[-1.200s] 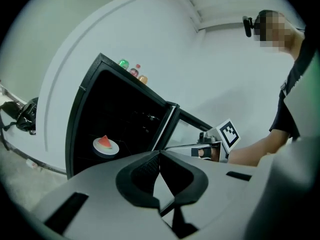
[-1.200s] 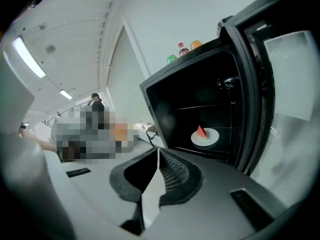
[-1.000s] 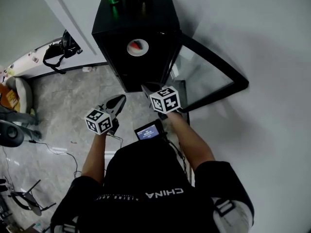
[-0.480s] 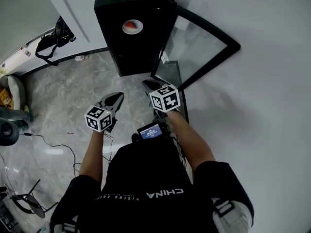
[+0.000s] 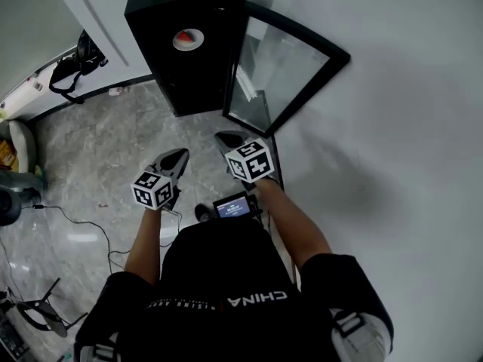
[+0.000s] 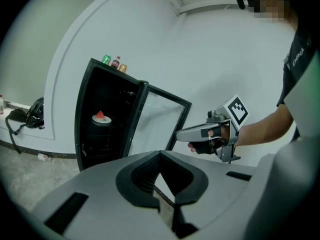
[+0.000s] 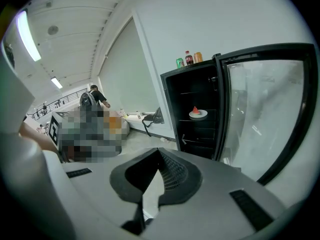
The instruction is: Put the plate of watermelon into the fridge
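The white plate of watermelon (image 5: 188,39) sits on a shelf inside the black fridge (image 5: 162,66), whose glass door (image 5: 279,66) stands open to the right. In the left gripper view the plate (image 6: 101,119) is far ahead, and in the right gripper view the plate (image 7: 198,114) is also well out of reach. My left gripper (image 5: 181,154) and right gripper (image 5: 223,136) hover over the floor, apart from the fridge. Both are shut with nothing in them; the left gripper (image 6: 160,155) and the right gripper (image 7: 159,154) show their tips meeting.
Three drink cans (image 7: 189,59) stand on top of the fridge. A black bag (image 5: 72,70) lies on a low white ledge at the left wall. A cable (image 5: 75,225) runs across the marble floor. The white wall is close on the right.
The person and both grippers have drawn back from the fridge, which now shows smaller and farther up-left in the head view. The plate has stayed on its shelf.
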A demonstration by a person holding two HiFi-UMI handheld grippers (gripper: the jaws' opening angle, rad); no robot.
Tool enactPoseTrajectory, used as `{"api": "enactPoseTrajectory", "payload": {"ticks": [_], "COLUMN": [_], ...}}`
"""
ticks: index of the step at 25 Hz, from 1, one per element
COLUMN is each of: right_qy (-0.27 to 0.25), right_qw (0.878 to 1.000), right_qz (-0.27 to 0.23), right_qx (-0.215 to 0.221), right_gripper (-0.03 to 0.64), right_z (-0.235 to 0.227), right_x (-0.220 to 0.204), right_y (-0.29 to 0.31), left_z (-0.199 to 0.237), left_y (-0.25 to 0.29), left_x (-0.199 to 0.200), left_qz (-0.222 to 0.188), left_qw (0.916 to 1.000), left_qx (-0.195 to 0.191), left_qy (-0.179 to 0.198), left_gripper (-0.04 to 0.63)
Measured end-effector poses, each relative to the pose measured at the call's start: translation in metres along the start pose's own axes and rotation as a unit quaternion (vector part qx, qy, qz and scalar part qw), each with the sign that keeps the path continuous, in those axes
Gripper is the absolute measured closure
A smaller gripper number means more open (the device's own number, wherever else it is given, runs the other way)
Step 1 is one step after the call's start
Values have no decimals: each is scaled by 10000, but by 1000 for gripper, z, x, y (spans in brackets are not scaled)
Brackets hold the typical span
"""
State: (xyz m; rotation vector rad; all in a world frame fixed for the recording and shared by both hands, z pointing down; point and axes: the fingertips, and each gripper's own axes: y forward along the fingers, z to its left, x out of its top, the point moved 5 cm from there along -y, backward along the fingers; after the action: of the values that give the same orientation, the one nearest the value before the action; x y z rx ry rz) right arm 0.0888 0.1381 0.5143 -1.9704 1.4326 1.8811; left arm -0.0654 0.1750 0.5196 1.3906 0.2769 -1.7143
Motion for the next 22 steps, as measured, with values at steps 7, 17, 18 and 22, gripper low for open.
{"api": "enactPoseTrajectory", "payload": {"ticks": [7, 17, 18, 22], "right_qy": [26, -251, -257, -265], "right_qw": [10000, 9997, 9997, 9996], "right_qz": [35, 12, 7, 2], "right_qx": [83, 21, 24, 62], "right_gripper": [601, 601, 601, 601], "right_z": [-18, -17, -17, -23], "right_x": [-3, 6, 7, 4], "right_y": [-8, -18, -19, -21], "left_z": [-15, -20, -21, -28], "left_y": [20, 23, 24, 29], "left_x": [12, 22, 23, 21], "left_qz": [-14, 200, 208, 179], "left_qw": [9999, 9982, 9982, 9985], "left_qx": [55, 392, 394, 386], "left_qy": [96, 401, 395, 339], "left_gripper": [583, 583, 583, 583]}}
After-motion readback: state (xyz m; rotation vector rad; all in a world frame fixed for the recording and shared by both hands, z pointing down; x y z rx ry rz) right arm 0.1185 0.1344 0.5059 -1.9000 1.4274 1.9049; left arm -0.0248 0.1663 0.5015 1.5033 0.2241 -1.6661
